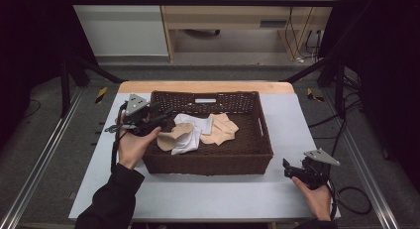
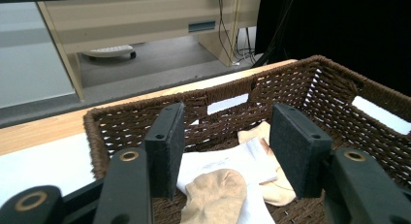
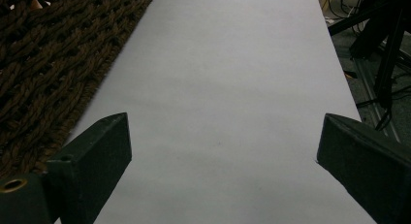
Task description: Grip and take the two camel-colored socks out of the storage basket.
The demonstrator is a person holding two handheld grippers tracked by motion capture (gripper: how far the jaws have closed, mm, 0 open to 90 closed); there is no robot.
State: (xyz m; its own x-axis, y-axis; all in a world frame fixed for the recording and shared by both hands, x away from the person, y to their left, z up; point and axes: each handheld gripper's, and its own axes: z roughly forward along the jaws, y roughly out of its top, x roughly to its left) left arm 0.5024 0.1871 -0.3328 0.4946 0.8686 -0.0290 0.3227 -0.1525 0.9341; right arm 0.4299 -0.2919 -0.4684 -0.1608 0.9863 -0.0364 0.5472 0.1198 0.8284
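Jaws spread wide on both sides, nothing pinched in either. Left gripper (image 1: 161, 115) hanging over the left rim of the brown wicker basket (image 1: 208, 162), pointed in toward the pile, with the left hand (image 1: 132, 144) wrapped around it from below. From the left gripper view, same gripper (image 2: 228, 146) with its two black pads parted above a tan sock (image 2: 215, 197) lying on top of a white cloth (image 2: 228, 161), not touching either. Another peach-coloured sock (image 2: 261, 136) tucked behind, closer to the far wall of the basket (image 2: 291, 78). From up high, white cloth (image 1: 190, 132) in the middle of the basket floor, tan sock (image 1: 173, 137) on its left edge, peach socks (image 1: 220, 127) bunched just to the right. Right gripper (image 1: 289, 169) way off near the basket's front right corner, low over the white table cover (image 1: 208, 194), right hand (image 1: 317, 197) underneath. Right gripper view: jaws far apart around (image 3: 223, 146), bare white cover (image 3: 223, 78) between them, wicker wall (image 3: 53, 59) just beside the left jaw.
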